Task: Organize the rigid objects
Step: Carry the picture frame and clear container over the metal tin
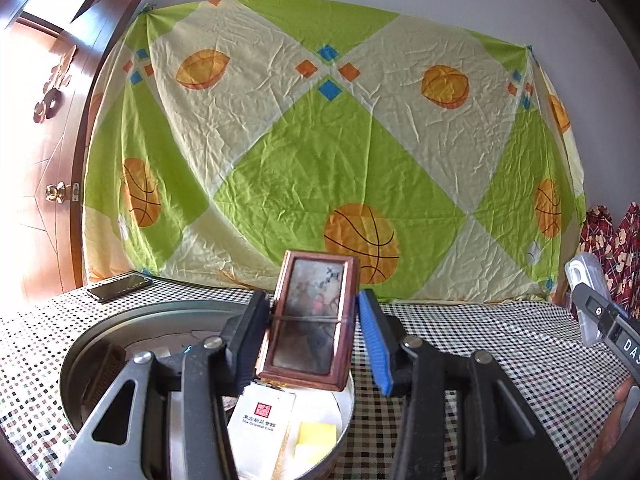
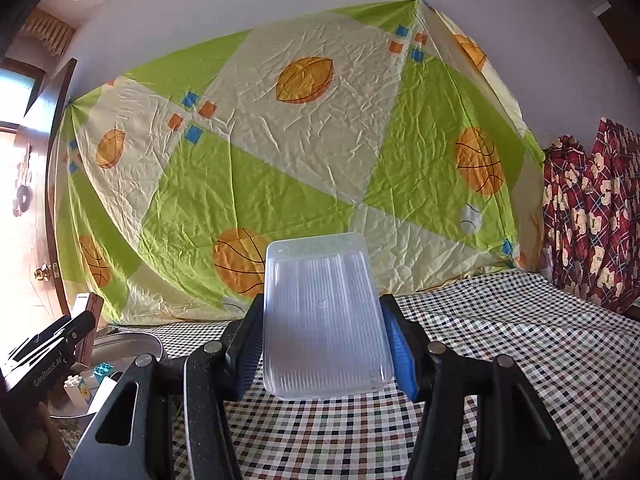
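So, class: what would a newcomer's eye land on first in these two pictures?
The green-and-cream bedsheet printed with orange basketballs fills the wall behind the checked table. In front of it, the left gripper holds up a small brown wooden box above a round metal tray, and the right gripper clasps a clear plastic container.

A white paper packet (image 1: 262,424) in the metal basin (image 1: 80,344) bore a red square seal above a line of Chinese characters too small to read with certainty, and beneath them the English words "The Oriental Club". In the left wrist view, the body of the right gripper (image 1: 588,300) at the frame's edge carried white letters reading "DA", the rest cut off. In the right wrist view, the left gripper (image 2: 86,320) showed white lettering along its black side that looked like "GenDoboAI", though the middle letters were blurred. The wooden-framed box (image 1: 312,320) carried a few dark marks at its upper right corner, illegible.
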`<action>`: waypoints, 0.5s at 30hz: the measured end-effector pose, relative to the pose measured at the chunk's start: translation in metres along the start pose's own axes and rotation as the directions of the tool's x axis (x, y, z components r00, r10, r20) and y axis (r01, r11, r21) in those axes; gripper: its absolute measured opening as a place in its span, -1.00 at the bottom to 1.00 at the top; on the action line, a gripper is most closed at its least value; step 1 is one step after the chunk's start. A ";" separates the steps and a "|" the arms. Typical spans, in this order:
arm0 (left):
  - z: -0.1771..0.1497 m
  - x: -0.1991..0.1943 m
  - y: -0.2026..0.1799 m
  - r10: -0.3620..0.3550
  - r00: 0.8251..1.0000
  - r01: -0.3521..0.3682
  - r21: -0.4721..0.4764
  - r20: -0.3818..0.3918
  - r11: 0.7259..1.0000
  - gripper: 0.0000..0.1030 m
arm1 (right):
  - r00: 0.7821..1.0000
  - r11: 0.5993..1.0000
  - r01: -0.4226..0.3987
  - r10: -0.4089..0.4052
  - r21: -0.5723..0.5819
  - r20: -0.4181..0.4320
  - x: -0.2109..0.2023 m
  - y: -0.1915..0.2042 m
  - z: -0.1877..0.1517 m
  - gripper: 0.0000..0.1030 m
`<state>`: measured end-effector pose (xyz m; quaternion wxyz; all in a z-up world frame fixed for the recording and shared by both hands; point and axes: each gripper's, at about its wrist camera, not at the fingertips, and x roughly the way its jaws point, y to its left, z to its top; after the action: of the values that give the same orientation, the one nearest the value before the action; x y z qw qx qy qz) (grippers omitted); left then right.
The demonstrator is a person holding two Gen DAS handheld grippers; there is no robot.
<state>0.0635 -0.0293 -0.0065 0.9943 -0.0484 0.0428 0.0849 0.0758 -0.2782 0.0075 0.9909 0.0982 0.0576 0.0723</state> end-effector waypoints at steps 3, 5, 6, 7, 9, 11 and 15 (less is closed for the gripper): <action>0.001 -0.003 0.001 -0.004 1.000 0.004 -0.009 0.016 1.000 -0.12 | 1.000 1.000 -0.007 0.007 0.001 0.004 -0.001 0.003 0.000 0.11; 0.001 -0.006 0.003 -0.001 1.000 0.002 -0.015 0.028 1.000 -0.12 | 1.000 1.000 -0.010 0.010 -0.001 0.010 -0.002 0.004 0.000 0.11; 0.001 -0.007 0.003 -0.001 1.000 0.002 -0.014 0.030 1.000 -0.12 | 1.000 1.000 -0.013 0.013 -0.003 0.012 -0.002 0.005 0.000 0.11; 0.002 -0.007 0.003 -0.001 1.000 0.002 -0.013 0.031 1.000 -0.12 | 1.000 1.000 -0.015 0.015 -0.008 0.013 -0.002 0.007 0.000 0.11; 0.002 -0.008 0.003 0.001 0.999 -0.001 -0.017 0.032 1.000 -0.12 | 1.000 1.000 -0.020 0.020 -0.019 0.009 -0.001 0.010 -0.001 0.11; 0.002 -0.007 0.004 -0.001 1.000 0.002 -0.020 0.026 1.000 -0.12 | 1.000 0.999 -0.027 0.027 -0.021 0.008 0.000 0.013 -0.001 0.11; 0.001 -0.006 0.010 -0.005 1.000 0.005 -0.029 0.013 1.000 -0.12 | 0.999 0.998 -0.045 0.046 -0.036 0.001 0.003 0.022 -0.002 0.11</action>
<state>0.0555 -0.0206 -0.0059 0.9940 -0.0625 0.0348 0.0832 0.0753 -0.2558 0.0094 0.9906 0.0817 0.0531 0.0957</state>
